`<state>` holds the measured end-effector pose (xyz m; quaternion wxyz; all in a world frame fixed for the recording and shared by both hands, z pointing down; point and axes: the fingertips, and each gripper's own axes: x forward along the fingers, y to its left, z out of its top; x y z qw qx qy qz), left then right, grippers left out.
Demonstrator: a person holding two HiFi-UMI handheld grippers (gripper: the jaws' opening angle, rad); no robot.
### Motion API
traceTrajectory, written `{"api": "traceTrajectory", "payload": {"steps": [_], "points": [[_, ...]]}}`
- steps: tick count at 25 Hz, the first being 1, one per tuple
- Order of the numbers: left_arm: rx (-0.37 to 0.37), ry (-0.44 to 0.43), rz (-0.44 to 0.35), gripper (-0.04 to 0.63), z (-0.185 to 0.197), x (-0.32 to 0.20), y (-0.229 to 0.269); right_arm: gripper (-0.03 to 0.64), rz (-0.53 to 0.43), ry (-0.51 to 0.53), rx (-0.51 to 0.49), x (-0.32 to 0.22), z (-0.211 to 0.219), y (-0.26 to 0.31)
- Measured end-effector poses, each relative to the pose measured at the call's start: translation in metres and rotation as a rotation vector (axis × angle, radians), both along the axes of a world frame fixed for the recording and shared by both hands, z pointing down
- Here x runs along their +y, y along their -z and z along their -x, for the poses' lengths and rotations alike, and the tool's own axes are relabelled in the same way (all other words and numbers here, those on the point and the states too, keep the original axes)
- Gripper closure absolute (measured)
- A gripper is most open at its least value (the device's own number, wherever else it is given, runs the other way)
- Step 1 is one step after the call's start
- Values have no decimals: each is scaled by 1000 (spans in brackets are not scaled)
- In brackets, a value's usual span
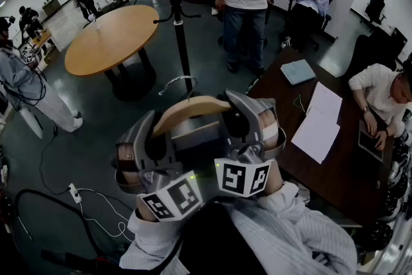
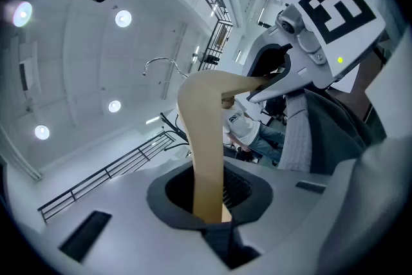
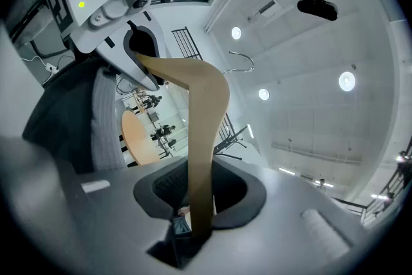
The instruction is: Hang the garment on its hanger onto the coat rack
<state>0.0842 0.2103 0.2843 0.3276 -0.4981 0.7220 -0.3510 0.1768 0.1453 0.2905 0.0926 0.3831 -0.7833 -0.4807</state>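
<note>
Left tool [image 1: 156, 132], right tool [image 1: 243, 109] on hanger [image 1: 190, 107]; rack [image 1: 181, 35] beyond

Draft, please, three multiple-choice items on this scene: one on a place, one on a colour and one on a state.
1. Where does the coat rack stand?
A. Ahead of the person, beyond the hanger
B. Behind the person
C. On the round table

2. What colour is the hanger's bar?
A. Black
B. Pale tan
C. Red

3. How do the left gripper and the right gripper stand?
A. Both open and empty
B. Only one holds something
C. Both shut on the hanger

Key: 1 A, its black pole rises past the hook in the head view; 2 B, tan in every view; 3 C, each gripper view shows the jaws clamping a hanger arm.
</note>
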Motion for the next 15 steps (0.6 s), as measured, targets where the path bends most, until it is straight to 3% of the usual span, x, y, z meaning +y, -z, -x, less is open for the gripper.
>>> {"api": "traceTrajectory", "payload": {"steps": [15], "points": [[-22, 15, 24, 551, -8, -8, -4, 538, 34, 13, -12, -9, -7, -7]]}}
